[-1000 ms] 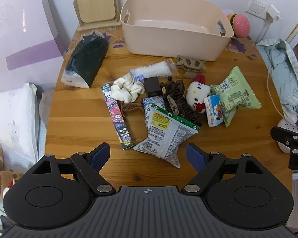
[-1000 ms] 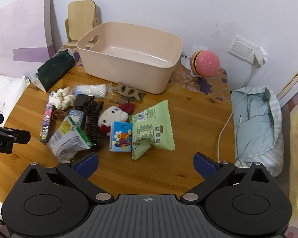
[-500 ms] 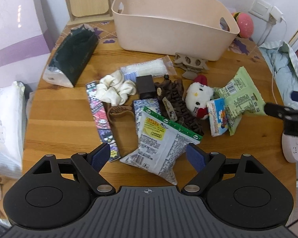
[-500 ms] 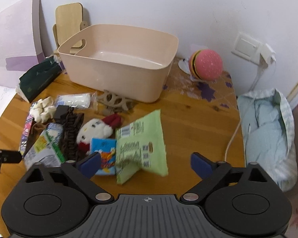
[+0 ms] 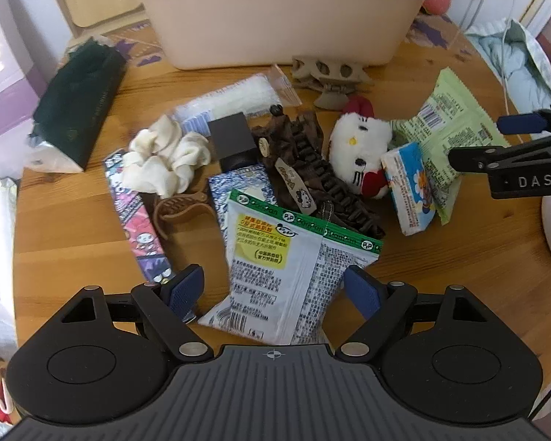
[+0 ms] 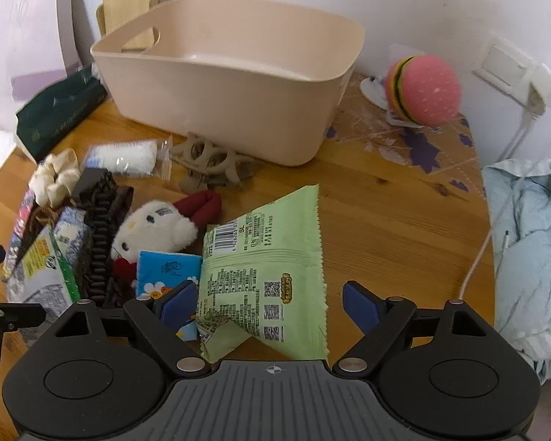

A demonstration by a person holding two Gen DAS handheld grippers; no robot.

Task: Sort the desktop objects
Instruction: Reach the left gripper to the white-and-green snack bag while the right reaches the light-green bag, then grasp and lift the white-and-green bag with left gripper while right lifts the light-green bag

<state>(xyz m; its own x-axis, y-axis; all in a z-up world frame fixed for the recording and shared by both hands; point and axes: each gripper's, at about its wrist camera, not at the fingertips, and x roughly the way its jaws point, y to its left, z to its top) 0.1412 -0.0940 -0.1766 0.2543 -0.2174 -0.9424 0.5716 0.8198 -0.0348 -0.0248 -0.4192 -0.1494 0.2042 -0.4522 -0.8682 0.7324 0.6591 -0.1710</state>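
The left gripper (image 5: 273,290) stands wide over the white packet (image 5: 275,272); the right gripper (image 6: 270,303), jaws just narrowing but not gripping, straddles the green packet (image 6: 264,268); the bin (image 6: 231,84) stands behind on the table (image 6: 385,220).

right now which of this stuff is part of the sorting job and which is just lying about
Part of the job:
- beige bin
- green snack bag
- white snack bag
- plush cat
- blue tissue pack
- white scrunchie
- brown hair claw

Just lying about:
- burger toy
- wall charger
- blue cloth bundle
- wooden stand
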